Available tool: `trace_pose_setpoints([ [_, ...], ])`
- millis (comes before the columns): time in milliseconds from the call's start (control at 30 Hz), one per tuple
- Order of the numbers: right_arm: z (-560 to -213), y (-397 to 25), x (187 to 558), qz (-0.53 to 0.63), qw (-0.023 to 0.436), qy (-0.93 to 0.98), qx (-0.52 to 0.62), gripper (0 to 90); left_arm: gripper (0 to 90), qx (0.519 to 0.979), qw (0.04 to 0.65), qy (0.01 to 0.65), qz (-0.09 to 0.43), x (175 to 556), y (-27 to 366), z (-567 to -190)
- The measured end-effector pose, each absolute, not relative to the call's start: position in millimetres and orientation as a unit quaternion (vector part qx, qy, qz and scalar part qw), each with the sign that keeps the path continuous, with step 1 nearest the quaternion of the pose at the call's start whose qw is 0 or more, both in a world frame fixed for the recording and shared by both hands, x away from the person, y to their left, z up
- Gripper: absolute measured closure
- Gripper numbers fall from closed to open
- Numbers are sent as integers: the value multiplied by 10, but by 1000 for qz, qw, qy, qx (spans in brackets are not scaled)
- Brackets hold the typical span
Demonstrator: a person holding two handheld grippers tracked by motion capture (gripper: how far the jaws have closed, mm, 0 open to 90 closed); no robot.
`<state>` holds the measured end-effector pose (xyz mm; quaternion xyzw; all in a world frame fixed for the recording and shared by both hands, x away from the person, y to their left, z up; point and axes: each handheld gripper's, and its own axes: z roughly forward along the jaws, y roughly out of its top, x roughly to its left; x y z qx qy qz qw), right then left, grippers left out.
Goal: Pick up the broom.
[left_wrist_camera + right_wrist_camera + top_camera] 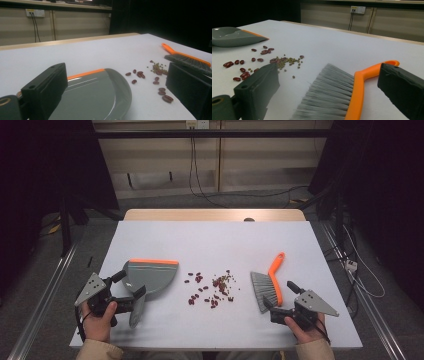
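Both tongs stand wide, my left tongs [131,292] astride the dustpan [150,276], my right tongs [280,296] astride the brush [267,287]. Both look light and stiff; I'd grip the handles.

- No writing, label, brand, number or sign can be read in any of the views.
- The dustpan [150,276] and the brush [270,285] carry plain grey and orange surfaces with no lettering.
- The wall sockets [35,12] are too small and blurred to show any marking.
- The grey plates on the grippers show only holes, no print.
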<state>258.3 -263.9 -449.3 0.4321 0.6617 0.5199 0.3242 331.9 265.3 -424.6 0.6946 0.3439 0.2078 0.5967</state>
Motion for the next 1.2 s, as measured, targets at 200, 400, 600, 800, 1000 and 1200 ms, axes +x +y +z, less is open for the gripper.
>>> trace_pose_setpoints([
  [200,-4488,-2635,2597,520,327,660,432,34,37,694,598,343,207,3317,2651,-4245],
  [400,-4468,-2628,2630,520,329,659,433,31,37,696,597,341,208,3315,2647,-4241],
  [600,-4441,-2642,2687,516,334,660,432,18,37,696,597,340,208,3316,2646,-4241],
  [800,-4386,-2687,2845,501,346,655,448,18,39,696,599,338,207,3317,2644,-4241],
  [1000,-4368,-2750,2947,491,348,653,461,17,39,697,599,336,205,3316,2632,-4242],
  [1200,-4378,-2786,3105,472,343,652,484,20,39,698,600,333,203,3310,2620,-4243],
])
